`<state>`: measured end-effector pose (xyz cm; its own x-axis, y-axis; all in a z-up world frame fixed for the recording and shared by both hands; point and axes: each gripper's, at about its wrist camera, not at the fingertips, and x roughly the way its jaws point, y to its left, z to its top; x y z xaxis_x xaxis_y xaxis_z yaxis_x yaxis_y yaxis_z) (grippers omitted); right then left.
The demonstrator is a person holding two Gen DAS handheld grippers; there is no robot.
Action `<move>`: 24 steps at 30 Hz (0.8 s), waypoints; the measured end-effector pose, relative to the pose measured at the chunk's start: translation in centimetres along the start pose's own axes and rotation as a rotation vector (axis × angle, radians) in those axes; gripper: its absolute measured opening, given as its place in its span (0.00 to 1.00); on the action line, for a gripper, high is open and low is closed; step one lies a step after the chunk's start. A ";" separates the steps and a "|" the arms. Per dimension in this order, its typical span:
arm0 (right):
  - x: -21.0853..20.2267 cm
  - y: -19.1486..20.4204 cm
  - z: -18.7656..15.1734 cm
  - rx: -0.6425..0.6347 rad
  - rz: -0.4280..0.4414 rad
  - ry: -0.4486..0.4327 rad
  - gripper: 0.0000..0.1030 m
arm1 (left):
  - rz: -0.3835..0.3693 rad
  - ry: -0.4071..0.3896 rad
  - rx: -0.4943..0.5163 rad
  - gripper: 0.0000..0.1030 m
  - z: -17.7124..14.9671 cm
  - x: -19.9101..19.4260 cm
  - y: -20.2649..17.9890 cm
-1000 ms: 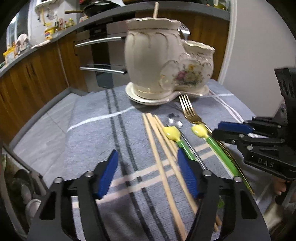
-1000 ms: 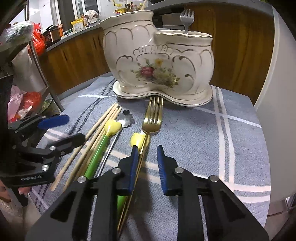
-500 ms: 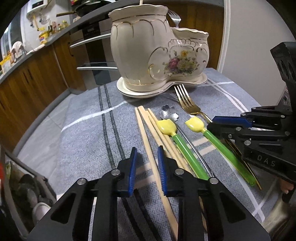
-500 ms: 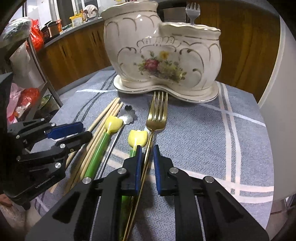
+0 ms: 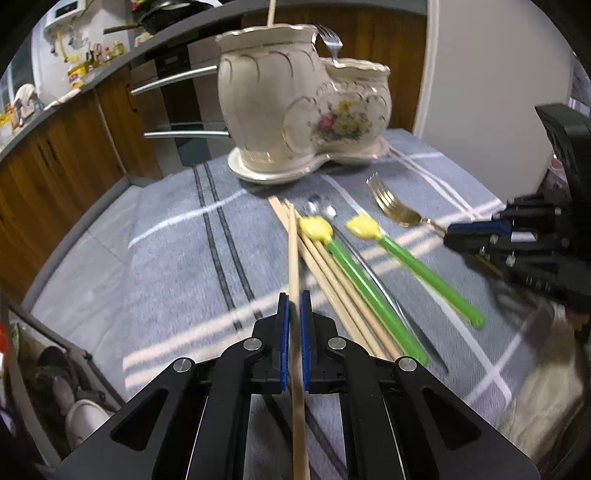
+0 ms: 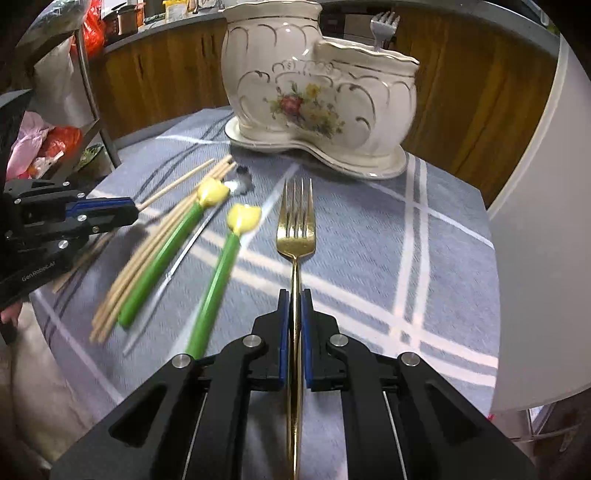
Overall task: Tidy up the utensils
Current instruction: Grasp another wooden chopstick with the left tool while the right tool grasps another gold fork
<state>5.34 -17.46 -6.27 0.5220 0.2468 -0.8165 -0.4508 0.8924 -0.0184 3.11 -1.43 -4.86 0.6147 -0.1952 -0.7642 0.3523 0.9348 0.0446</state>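
My left gripper (image 5: 292, 301) is shut on a wooden chopstick (image 5: 293, 251) that points toward the ceramic utensil holder (image 5: 295, 99). More chopsticks (image 5: 332, 291), two green utensils with yellow tulip ends (image 5: 354, 280) and a thin metal spoon (image 5: 384, 291) lie on the grey cloth. My right gripper (image 6: 295, 299) is shut on the handle of a gold fork (image 6: 296, 221), tines toward the holder (image 6: 317, 96). A silver fork (image 6: 382, 26) and a chopstick (image 5: 272, 13) stand in the holder.
The striped grey cloth (image 5: 177, 266) covers a small round table. A white wall or appliance (image 6: 535, 221) stands close on the right. Wooden kitchen cabinets (image 5: 55, 166) lie behind; a rack with dishes (image 5: 66, 387) is low on the left.
My left gripper closed on one chopstick and lifted it off the pile. My right gripper closed fully on the gold fork's handle and the fork has shifted right, away from the green utensil.
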 end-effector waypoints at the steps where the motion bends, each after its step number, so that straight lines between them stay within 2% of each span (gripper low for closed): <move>1: -0.1 -0.2 -0.1 -0.001 0.005 0.008 0.06 | -0.001 0.009 0.000 0.06 -0.2 0.1 0.0; 5: -0.1 -0.3 0.3 0.004 0.019 0.043 0.08 | 0.002 0.045 -0.009 0.07 -0.3 0.4 0.0; 9: 0.3 -0.1 0.8 -0.010 0.030 0.074 0.08 | 0.030 0.087 0.034 0.09 -0.1 0.5 -0.5; 12: 0.6 -0.2 1.2 -0.011 0.047 0.098 0.08 | 0.044 0.110 0.042 0.18 -0.1 0.4 -0.3; 13: 0.6 -0.3 1.2 -0.013 0.051 0.099 0.08 | 0.042 0.116 0.047 0.18 -0.1 0.4 -0.3; 17: 0.7 -0.4 1.3 -0.012 0.070 0.093 0.08 | 0.032 0.147 0.078 0.17 0.5 0.8 -0.3; 19: 0.8 -0.5 1.4 -0.006 0.071 0.085 0.08 | 0.010 0.163 0.089 0.09 0.8 1.1 -0.4; 24: 0.5 -0.5 1.0 -0.002 0.073 0.058 0.06 | 0.025 0.163 0.140 0.07 0.9 1.3 -0.9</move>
<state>6.54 -17.43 -6.07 0.4446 0.2892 -0.8478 -0.4880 0.8719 0.0415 4.26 -2.79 -5.32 0.5060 -0.1107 -0.8554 0.4398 0.8863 0.1455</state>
